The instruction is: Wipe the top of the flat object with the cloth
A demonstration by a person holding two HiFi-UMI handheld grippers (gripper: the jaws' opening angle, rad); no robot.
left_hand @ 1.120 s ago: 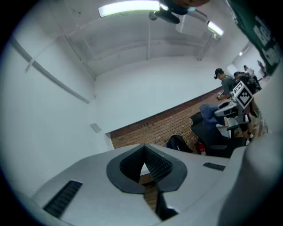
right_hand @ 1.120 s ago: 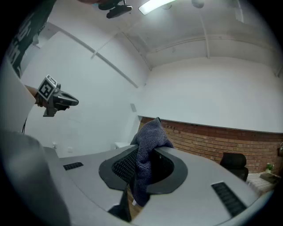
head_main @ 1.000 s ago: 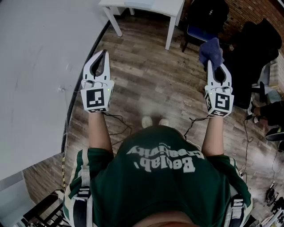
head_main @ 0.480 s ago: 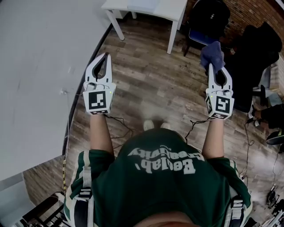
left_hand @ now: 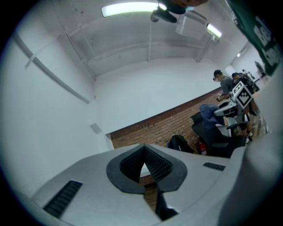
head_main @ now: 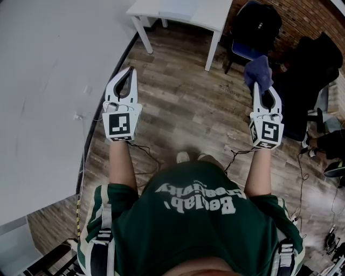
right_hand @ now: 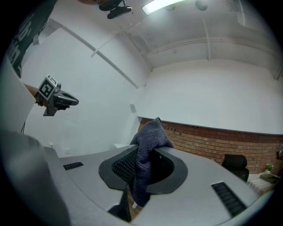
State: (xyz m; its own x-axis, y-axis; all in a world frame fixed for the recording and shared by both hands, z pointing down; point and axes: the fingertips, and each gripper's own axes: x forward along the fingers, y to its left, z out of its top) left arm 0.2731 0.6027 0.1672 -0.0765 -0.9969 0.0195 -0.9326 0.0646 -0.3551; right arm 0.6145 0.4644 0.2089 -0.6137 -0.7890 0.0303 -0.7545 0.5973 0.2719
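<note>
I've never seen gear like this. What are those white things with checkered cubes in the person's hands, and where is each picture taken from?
There is no robot here. A person holds a hand-operated claw in each hand, and the patterned cubes are part of the claws. The view from above comes from a camera on the person's head, looking down at the wooden floor. The other two views come from cameras riding on each claw, looking along it. The left claw is closed and empty. The right claw pinches a dark blue cloth. Both are held in the air, and a white table stands ahead. Nothing is being wiped at this moment.
</note>
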